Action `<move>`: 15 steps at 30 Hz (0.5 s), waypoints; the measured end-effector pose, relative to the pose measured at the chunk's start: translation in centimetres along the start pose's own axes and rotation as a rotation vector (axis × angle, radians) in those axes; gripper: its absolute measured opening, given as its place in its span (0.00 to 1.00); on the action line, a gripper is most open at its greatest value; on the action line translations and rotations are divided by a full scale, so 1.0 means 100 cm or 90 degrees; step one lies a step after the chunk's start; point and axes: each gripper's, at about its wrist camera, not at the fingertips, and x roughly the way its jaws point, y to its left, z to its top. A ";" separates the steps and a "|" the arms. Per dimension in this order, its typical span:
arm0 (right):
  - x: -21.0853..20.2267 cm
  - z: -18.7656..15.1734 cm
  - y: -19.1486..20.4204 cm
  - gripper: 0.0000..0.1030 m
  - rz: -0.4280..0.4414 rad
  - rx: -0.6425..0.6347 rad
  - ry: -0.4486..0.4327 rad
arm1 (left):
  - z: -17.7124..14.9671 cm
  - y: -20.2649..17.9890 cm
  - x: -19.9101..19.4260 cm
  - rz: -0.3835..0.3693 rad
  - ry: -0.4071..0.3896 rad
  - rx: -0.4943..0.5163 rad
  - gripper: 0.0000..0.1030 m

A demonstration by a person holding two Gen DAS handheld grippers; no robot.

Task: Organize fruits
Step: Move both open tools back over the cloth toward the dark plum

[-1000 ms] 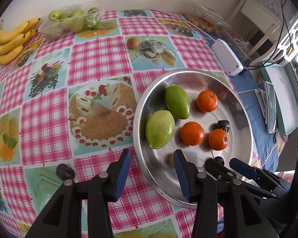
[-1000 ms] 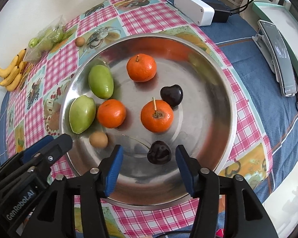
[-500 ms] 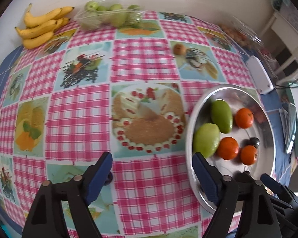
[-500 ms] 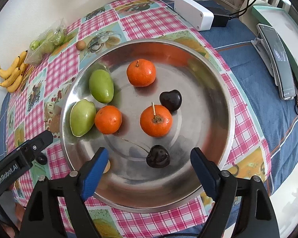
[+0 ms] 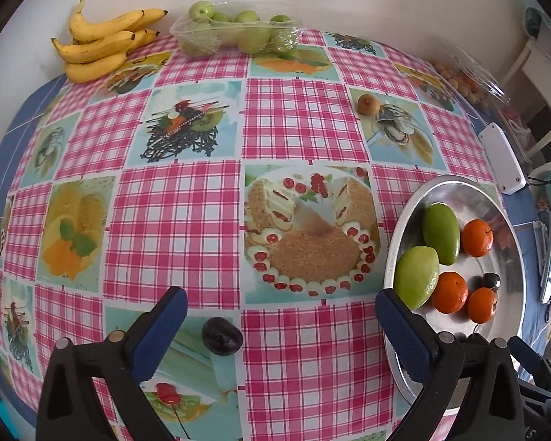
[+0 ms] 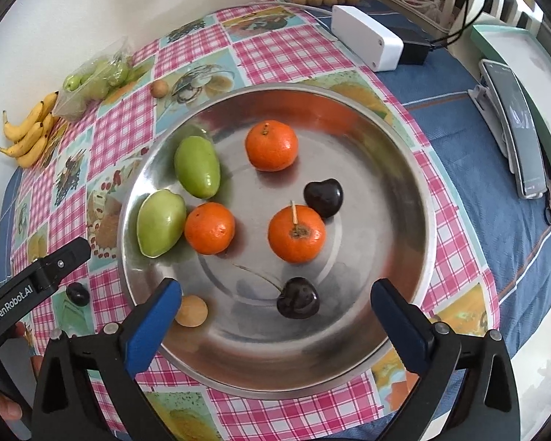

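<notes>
A round steel tray [image 6: 371, 191] holds two green mangoes [image 6: 197, 167], three oranges [image 6: 296, 234], a small brown fruit [image 6: 191, 310] and two dark cherries. My right gripper [image 6: 275, 290] hangs over the tray's near side, its jaws opening. One cherry [image 6: 298, 297] lies loose between the fingers, untouched. My left gripper [image 5: 279, 305] is over the checked cloth left of the tray [image 5: 510, 257], its jaws also opening. Another dark cherry [image 5: 222, 336] lies on the cloth between its fingers, nearer the left one and apart from both.
Bananas [image 5: 99, 46] and a clear punnet of green fruit [image 5: 238, 31] sit at the far edge by the wall. A small brown fruit [image 5: 367, 104] lies alone on the cloth. A white box [image 5: 501, 160], a phone [image 6: 514, 128] and a punnet of brown fruit [image 5: 466, 81] are on the right.
Both grippers' jaws have spread wide. The left gripper has shifted left, off the tray and over the cloth, leaving the brown fruit in the tray. The right gripper let go of its cherry and stayed put.
</notes>
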 end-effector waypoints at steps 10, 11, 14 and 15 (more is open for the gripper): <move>-0.002 -0.001 0.011 1.00 0.022 -0.027 -0.017 | -0.005 0.021 -0.005 0.001 -0.016 -0.035 1.00; -0.004 -0.001 0.014 1.00 0.029 -0.033 -0.023 | -0.005 0.024 -0.005 0.000 -0.019 -0.041 1.00; -0.008 -0.001 0.029 1.00 0.063 -0.055 -0.036 | -0.006 0.034 -0.008 -0.004 -0.023 -0.056 1.00; -0.008 -0.001 0.033 1.00 0.067 -0.061 -0.038 | -0.007 0.038 -0.009 -0.002 -0.024 -0.059 1.00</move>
